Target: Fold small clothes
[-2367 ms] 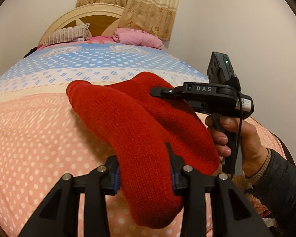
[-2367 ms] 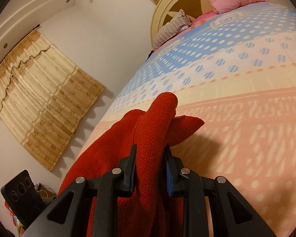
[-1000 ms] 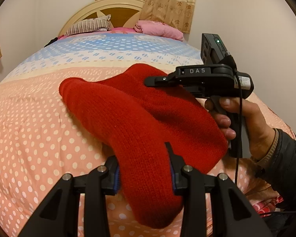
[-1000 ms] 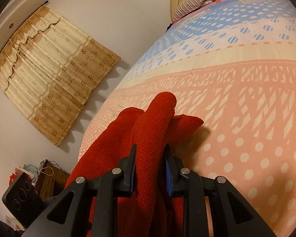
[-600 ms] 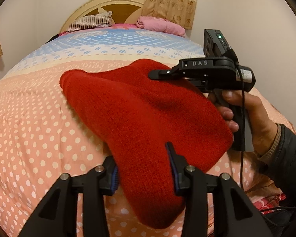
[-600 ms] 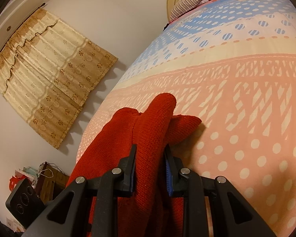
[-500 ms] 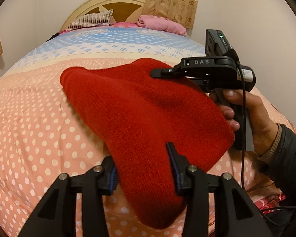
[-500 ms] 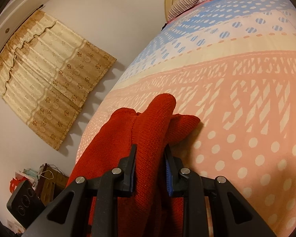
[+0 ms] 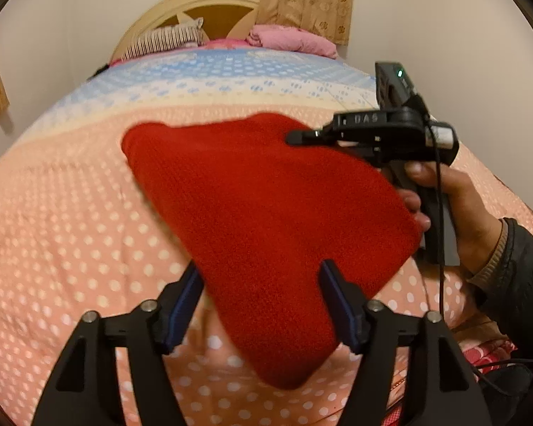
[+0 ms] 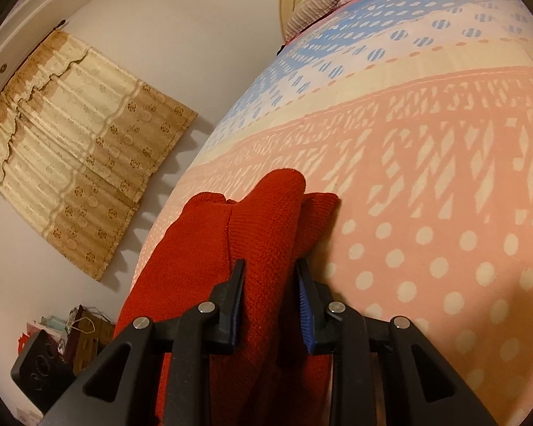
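Observation:
A red knit garment point(image 9: 266, 195) lies spread over the pink dotted bedspread point(image 9: 71, 230), and its near corner hangs blurred between the fingers of my left gripper point(image 9: 261, 284). Those jaws are opening and the pads stand clear of the cloth. At the garment's far right edge my right gripper point(image 9: 296, 138) is held by a person's hand point(image 9: 462, 195). In the right wrist view the right gripper point(image 10: 270, 277) pinches a bunched fold of the garment point(image 10: 266, 220). Its jaws are just starting to open, though the pads still press the knit.
A striped pillow point(image 9: 163, 39) and a pink folded blanket point(image 9: 291, 39) lie by the headboard at the far end. A patterned curtain point(image 10: 71, 142) hangs on the side wall. Bags and clutter point(image 10: 78, 323) sit on the floor beside the bed point(image 10: 444, 213).
My left gripper's jaws have spread apart and let go of the garment's corner. The garment has flattened out wider on the bed. The right gripper keeps its hold.

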{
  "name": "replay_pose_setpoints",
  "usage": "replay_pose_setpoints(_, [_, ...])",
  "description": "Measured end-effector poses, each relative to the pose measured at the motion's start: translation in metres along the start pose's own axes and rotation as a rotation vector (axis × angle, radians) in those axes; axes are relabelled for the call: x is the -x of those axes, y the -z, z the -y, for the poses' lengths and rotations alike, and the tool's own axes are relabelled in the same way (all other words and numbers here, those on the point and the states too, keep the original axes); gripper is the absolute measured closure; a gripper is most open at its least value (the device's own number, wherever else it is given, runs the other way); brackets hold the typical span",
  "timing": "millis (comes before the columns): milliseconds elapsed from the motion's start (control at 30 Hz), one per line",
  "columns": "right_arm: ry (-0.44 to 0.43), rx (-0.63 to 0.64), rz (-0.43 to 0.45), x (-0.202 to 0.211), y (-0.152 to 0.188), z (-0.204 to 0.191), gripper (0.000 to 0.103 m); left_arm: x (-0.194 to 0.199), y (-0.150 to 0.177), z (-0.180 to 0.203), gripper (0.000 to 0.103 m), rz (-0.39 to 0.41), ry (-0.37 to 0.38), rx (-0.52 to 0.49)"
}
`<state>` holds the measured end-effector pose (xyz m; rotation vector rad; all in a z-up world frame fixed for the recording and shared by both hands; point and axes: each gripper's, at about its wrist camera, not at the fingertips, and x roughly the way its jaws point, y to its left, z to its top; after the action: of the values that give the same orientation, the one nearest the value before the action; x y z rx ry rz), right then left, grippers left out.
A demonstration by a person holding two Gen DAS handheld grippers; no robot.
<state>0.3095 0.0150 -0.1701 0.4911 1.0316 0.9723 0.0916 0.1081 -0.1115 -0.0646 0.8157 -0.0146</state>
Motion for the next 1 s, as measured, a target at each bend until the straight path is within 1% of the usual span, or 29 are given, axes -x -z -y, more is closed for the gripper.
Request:
replay_pose_setpoints(100, [0.002,-0.003,0.001,0.002,0.001,0.002,0.075,0.019,-0.010,-0.004,0.027,0.071,-0.034,-0.005])
replay_pose_setpoints(133, [0.004,0.000,0.002,0.002,0.001,0.002,0.075,0.022,-0.012,-0.006,0.023,0.085,-0.037,-0.003])
replay_pose_setpoints(167, [0.011,0.005,0.002,0.002,0.001,0.001,0.075,0.025,-0.015,-0.010,0.014,0.106,-0.046,0.002])
replay_pose_setpoints(233, [0.042,0.018,0.001,0.002,0.002,0.000,0.073,0.026,-0.020,-0.016,0.006,0.143,-0.095,-0.004])
replay_pose_setpoints(267, [0.061,0.027,0.002,0.002,0.002,-0.002,0.070,0.022,-0.023,-0.021,0.006,0.163,-0.126,-0.011])
replay_pose_setpoints(300, [0.085,0.037,0.005,0.003,0.003,-0.005,0.067,0.016,-0.025,-0.026,0.006,0.160,-0.160,-0.009])
replay_pose_setpoints(333, [0.115,0.047,0.015,0.006,0.004,-0.009,0.066,0.007,-0.027,-0.036,0.006,0.139,-0.192,0.011])
replay_pose_setpoints(367, [0.154,0.063,0.044,0.014,0.006,-0.014,0.066,0.002,-0.029,-0.042,0.006,0.136,-0.193,0.030])
replay_pose_setpoints(433, [0.200,0.086,0.110,0.032,0.009,-0.026,0.066,-0.008,-0.029,-0.057,0.006,0.124,-0.184,0.077])
replay_pose_setpoints(467, [0.203,0.096,0.135,0.041,0.011,-0.034,0.066,-0.012,-0.027,-0.060,0.006,0.116,-0.178,0.087])
replay_pose_setpoints(500, [0.185,0.113,0.147,0.049,0.013,-0.042,0.064,-0.015,-0.026,-0.061,0.006,0.114,-0.169,0.091])
replay_pose_setpoints(567, [0.140,0.180,0.159,0.060,0.018,-0.067,0.062,-0.020,-0.021,-0.061,0.005,0.107,-0.174,0.091])
replay_pose_setpoints(633, [0.100,0.266,0.149,0.062,0.027,-0.093,0.061,-0.025,-0.016,-0.058,0.005,0.104,-0.163,0.091])
replay_pose_setpoints(667, [0.069,0.311,0.122,0.059,0.033,-0.104,0.061,-0.026,-0.015,-0.058,0.005,0.103,-0.163,0.092])
replay_pose_setpoints(733, [0.047,0.347,0.055,0.047,0.043,-0.112,0.061,-0.032,-0.015,-0.054,0.004,0.090,-0.142,0.101])
replay_pose_setpoints(767, [0.047,0.341,0.026,0.041,0.048,-0.110,0.061,-0.034,-0.016,-0.052,0.004,0.085,-0.134,0.102])
replay_pose_setpoints(800, [0.073,0.320,-0.010,0.033,0.053,-0.102,0.061,-0.038,-0.016,-0.048,0.004,0.078,-0.121,0.092])
replay_pose_setpoints(867, [0.124,0.291,-0.031,0.027,0.058,-0.085,0.063,-0.046,-0.018,-0.039,0.001,0.070,-0.118,0.061])
replay_pose_setpoints(933, [0.108,0.250,-0.016,0.033,0.060,-0.070,0.064,-0.053,-0.019,-0.036,0.000,0.076,-0.108,0.066])
replay_pose_setpoints(1000, [0.112,0.228,-0.007,0.039,0.060,-0.064,0.064,-0.058,-0.019,-0.034,0.000,0.070,-0.082,0.084])
